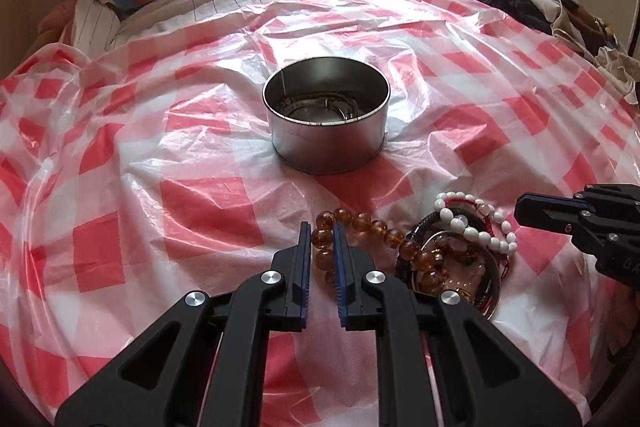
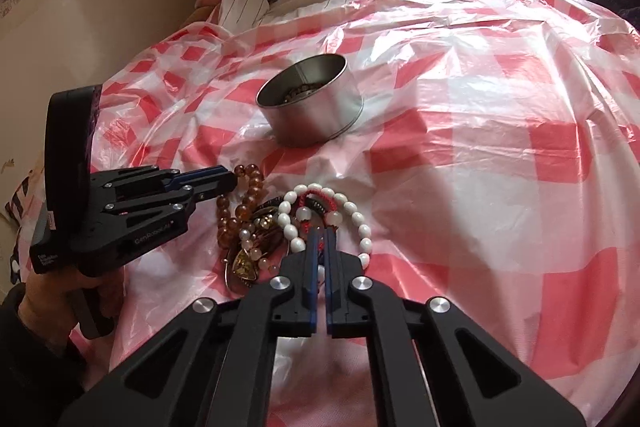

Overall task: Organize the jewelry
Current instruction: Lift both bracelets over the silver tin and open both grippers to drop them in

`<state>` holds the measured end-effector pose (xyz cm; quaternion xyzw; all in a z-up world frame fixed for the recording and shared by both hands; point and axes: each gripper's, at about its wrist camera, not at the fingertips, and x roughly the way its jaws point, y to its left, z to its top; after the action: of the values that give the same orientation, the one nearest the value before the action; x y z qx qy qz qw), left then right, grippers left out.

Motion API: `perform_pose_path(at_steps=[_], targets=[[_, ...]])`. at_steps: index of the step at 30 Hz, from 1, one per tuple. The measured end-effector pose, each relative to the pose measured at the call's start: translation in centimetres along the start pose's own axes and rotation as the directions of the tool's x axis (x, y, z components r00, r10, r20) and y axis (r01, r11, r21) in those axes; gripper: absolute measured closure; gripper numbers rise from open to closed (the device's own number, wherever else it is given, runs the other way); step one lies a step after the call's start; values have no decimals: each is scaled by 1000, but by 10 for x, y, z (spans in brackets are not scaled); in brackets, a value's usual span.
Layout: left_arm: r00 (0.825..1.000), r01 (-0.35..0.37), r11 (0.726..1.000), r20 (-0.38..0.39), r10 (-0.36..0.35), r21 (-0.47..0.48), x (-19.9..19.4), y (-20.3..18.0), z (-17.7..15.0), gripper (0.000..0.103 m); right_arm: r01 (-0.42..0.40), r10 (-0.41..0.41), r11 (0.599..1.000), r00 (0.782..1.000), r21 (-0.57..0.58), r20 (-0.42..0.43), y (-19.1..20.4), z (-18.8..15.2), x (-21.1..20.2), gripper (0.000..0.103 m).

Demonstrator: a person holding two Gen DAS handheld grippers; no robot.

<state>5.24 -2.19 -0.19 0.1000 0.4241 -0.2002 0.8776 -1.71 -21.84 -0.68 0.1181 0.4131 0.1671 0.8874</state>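
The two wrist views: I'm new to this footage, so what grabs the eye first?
The tangled jewelry pile on the red-checked plastic sheet, just below the round metal tin. The left hand-held gripper pinches the amber bead bracelet; the right hand-held gripper closes on the red cord bracelet beside white beads.

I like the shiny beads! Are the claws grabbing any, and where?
Left claw pinches the amber bead bracelet at one bead on its near end. Right claw pinches the red cord bracelet on its string.
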Motion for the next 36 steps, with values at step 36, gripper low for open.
perform_pose_path(at_steps=[36], targets=[[990,104,992,108,-96,-72,-20,16,9,93,-102,115,992,969,-68,220,16,15,-29,95]])
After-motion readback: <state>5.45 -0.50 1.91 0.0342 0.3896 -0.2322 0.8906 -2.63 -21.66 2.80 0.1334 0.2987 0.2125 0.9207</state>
